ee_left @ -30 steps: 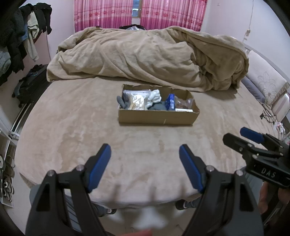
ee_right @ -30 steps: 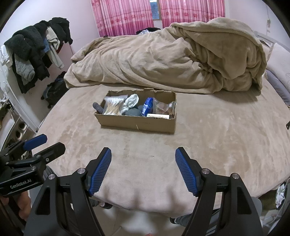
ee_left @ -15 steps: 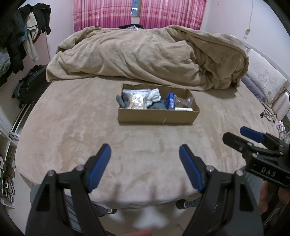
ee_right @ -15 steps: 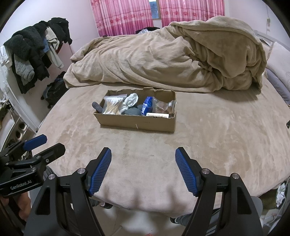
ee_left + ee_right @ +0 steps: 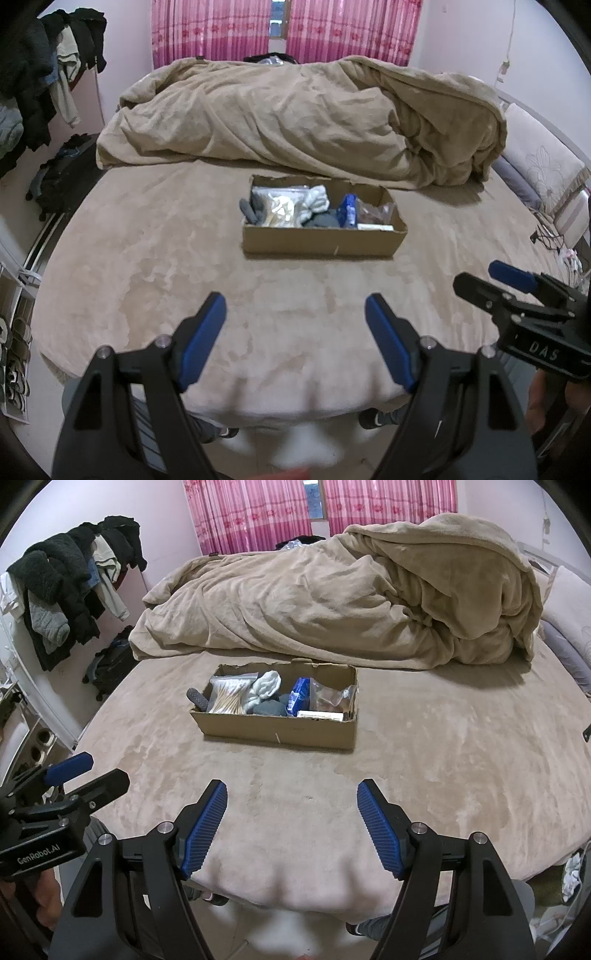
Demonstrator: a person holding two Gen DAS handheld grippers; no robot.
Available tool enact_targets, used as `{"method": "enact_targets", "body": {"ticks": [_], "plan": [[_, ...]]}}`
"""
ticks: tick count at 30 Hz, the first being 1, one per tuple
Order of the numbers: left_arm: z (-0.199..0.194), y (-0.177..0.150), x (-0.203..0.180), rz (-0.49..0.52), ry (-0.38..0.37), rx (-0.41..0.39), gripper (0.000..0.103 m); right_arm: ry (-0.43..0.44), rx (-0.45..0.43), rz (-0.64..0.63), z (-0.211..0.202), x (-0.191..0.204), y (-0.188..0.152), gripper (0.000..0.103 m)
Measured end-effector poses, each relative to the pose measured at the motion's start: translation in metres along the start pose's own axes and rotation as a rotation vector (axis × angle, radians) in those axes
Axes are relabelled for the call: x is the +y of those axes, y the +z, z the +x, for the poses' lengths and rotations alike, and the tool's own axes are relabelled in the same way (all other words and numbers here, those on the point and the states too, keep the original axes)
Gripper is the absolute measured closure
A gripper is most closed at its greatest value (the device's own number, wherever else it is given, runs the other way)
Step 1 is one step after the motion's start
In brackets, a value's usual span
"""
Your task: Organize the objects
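A shallow cardboard box (image 5: 325,242) (image 5: 277,728) sits in the middle of the tan bed. It holds a bag of cotton swabs (image 5: 226,697), a dark grey sock (image 5: 196,698), a pale rolled cloth (image 5: 264,686), a blue packet (image 5: 298,694) and a clear bag (image 5: 330,698). My left gripper (image 5: 295,334) is open and empty, above the bed's near edge, well short of the box. My right gripper (image 5: 291,818) is open and empty, likewise near the front edge. Each gripper shows at the side of the other's view.
A crumpled tan duvet (image 5: 303,122) lies heaped behind the box. Pillows (image 5: 539,173) are at the far right. Clothes hang on a rack (image 5: 62,590) at the left, with a dark bag (image 5: 110,664) on the floor. Pink curtains (image 5: 317,513) cover the window.
Both views have crept very slightly; the box sits marginally lower and nearer in frame. Both grippers stay open and empty.
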State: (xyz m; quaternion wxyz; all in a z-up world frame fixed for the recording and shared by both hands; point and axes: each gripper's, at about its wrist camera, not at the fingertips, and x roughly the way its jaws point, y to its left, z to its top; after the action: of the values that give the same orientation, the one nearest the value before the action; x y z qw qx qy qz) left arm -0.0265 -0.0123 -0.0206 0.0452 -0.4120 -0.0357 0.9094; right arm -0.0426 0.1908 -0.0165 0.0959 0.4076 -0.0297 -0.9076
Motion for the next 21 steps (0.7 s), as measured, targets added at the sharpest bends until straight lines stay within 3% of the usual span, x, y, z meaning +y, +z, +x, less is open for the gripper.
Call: {"method": "enact_targets", "body": {"ticks": [21], "plan": [[0.0014, 0.0012, 0.0034, 0.001, 0.004, 0.001, 0.024, -0.001, 0.000, 0.001, -0.0007, -0.0001, 0.0012, 0.027]]}}
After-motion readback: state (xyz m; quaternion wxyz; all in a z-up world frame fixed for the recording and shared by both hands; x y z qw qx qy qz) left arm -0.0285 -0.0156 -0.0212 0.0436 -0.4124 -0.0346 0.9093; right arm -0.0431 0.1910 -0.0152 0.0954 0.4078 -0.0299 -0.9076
